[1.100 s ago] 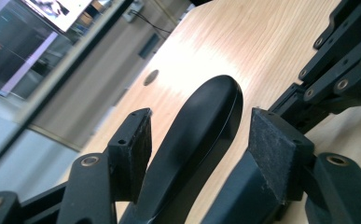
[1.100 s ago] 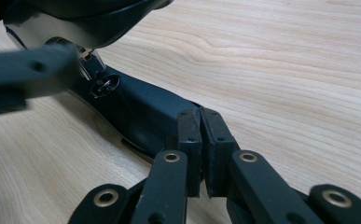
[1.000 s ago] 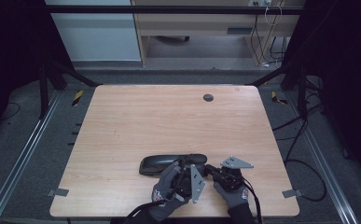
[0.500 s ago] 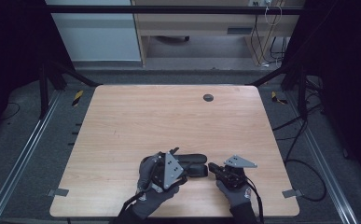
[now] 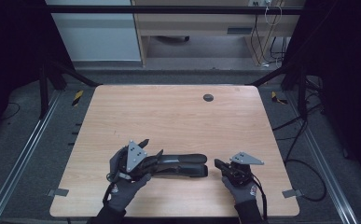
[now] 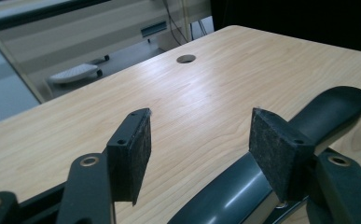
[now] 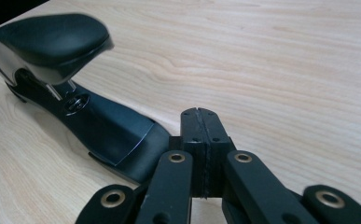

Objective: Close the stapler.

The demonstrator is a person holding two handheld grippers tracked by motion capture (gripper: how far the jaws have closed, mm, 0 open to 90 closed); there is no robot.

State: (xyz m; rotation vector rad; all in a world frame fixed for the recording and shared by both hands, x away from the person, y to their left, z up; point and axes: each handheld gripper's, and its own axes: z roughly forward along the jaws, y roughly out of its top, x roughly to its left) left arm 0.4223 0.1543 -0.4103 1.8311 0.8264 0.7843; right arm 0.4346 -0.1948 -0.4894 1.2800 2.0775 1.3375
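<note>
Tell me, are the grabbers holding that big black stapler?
No, nothing is held. The left gripper is open beside the stapler; the right gripper is shut with nothing between its jaws, at the stapler's end.

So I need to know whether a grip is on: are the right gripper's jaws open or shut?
Shut. In its own view the right gripper has both pads pressed flat together with nothing between them, beside the black stapler.

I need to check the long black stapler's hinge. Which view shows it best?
The right gripper view: the long black stapler lies close, lever raised, pivot visible. The high view shows its whole length, small. The left gripper view shows its curved top.
</note>
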